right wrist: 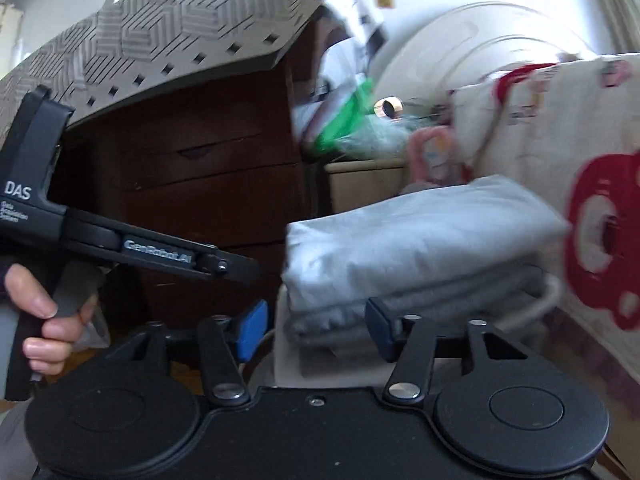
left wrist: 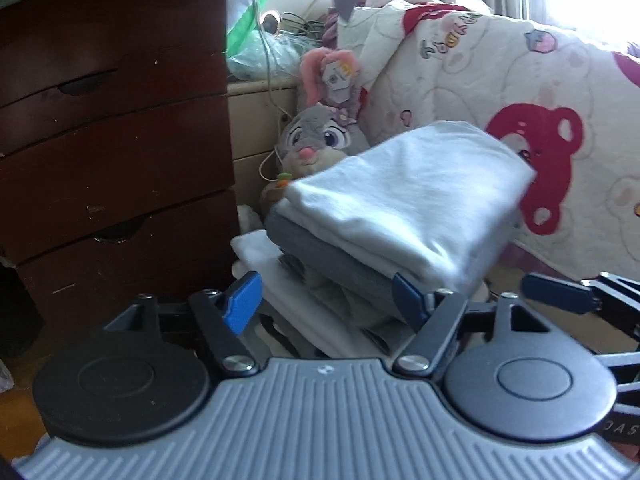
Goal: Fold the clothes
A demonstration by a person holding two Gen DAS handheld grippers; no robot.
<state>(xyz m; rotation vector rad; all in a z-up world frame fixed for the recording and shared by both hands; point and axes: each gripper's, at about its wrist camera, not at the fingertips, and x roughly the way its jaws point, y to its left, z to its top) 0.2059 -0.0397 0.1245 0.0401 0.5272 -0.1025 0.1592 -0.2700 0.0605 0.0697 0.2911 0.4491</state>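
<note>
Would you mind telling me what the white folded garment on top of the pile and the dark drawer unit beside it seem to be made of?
White folded garment: soft matte knit, probably cotton jersey, judging by its limp rounded folds. Drawer unit: dark reddish-brown wood or veneer, slightly glossy, with small scuffs.

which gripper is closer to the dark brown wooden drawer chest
Left. The left gripper is open in front of the stack of folded clothes, with the dark brown wooden drawer chest right beside it. The right gripper, also open, sits further right.
</note>
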